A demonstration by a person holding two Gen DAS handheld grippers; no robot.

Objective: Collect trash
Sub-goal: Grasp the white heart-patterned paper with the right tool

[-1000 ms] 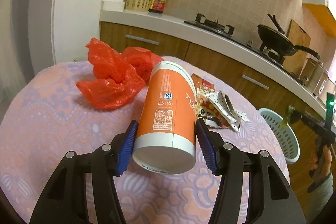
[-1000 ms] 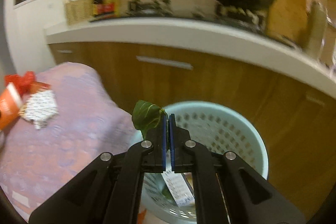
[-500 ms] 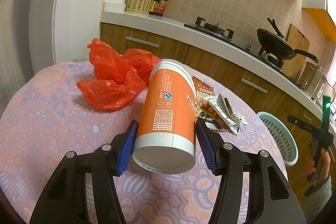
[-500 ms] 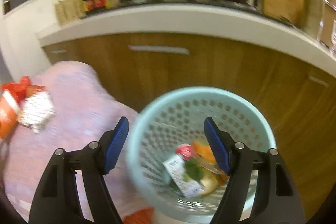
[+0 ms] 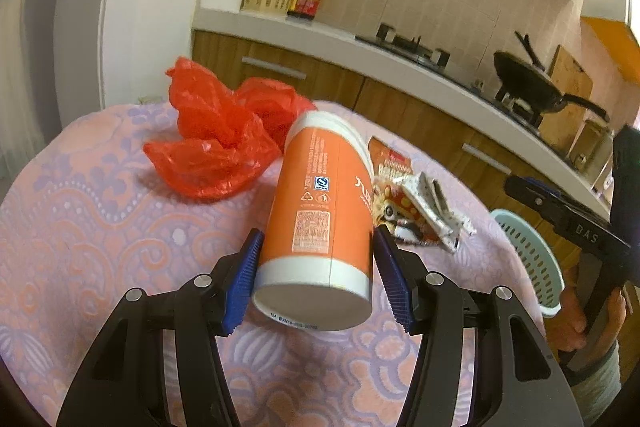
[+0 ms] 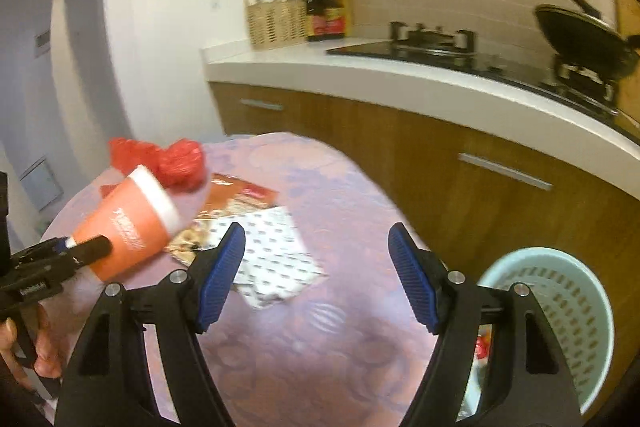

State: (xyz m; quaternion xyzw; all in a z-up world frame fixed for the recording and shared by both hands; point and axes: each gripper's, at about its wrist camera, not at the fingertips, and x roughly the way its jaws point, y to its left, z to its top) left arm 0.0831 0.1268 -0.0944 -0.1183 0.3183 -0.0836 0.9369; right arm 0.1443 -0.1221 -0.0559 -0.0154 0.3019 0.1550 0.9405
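Note:
My left gripper (image 5: 316, 281) is shut on an orange and white canister (image 5: 320, 215) and holds it tilted above the round table; the canister also shows in the right wrist view (image 6: 128, 223). A crumpled red plastic bag (image 5: 224, 139) lies behind it. A snack wrapper (image 5: 390, 195) and a white patterned wrapper (image 5: 436, 211) lie to its right. My right gripper (image 6: 316, 273) is open and empty over the table's right side, near the patterned wrapper (image 6: 276, 255). The pale green trash basket (image 6: 560, 307) stands on the floor at the right.
The table (image 5: 80, 227) has a pink and purple patterned cloth. A kitchen counter (image 6: 400, 83) with wooden cabinets runs behind, carrying a stove, a black wok (image 5: 532, 83), bottles and a wicker basket. The right gripper's body and hand show at the left view's right edge (image 5: 592, 239).
My right gripper opened and dropped the green leaf into the basket, then swung left from the basket toward the table. My left gripper kept hold of the canister, nearly still.

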